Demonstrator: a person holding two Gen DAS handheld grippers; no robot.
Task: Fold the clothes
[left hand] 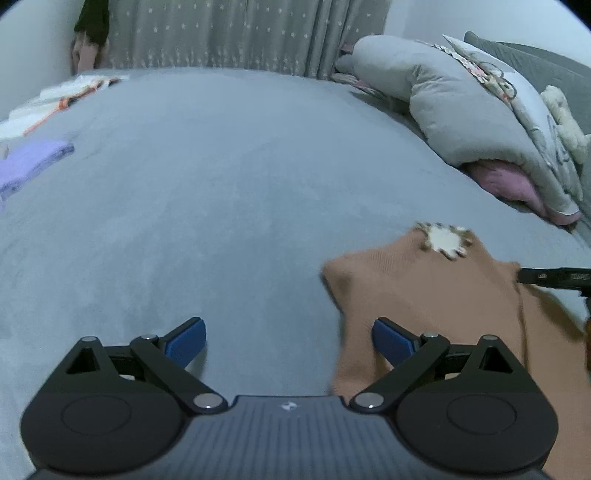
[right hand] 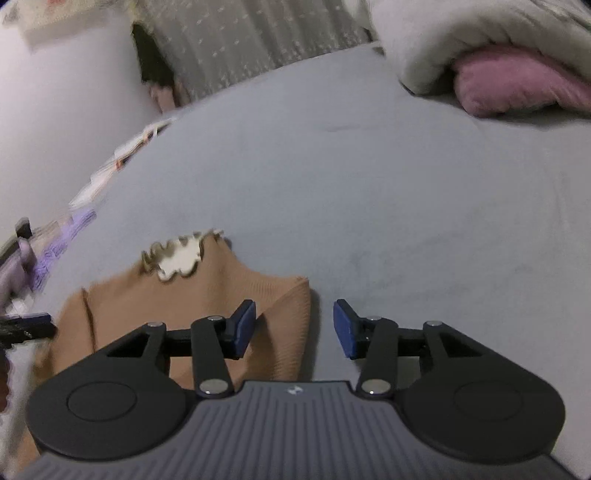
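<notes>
Grey bed [left hand: 229,177] before starred grey curtains [left hand: 236,33].

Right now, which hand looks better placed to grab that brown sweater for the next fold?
Probably the right. The right gripper hangs open right over the brown sweater's edge, one finger above the cloth. The left gripper, also open, sits mostly over the bare bed.

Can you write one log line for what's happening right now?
stage: folding | left gripper: open, empty | right gripper: open, empty | brown top: lying on grey bed
</notes>
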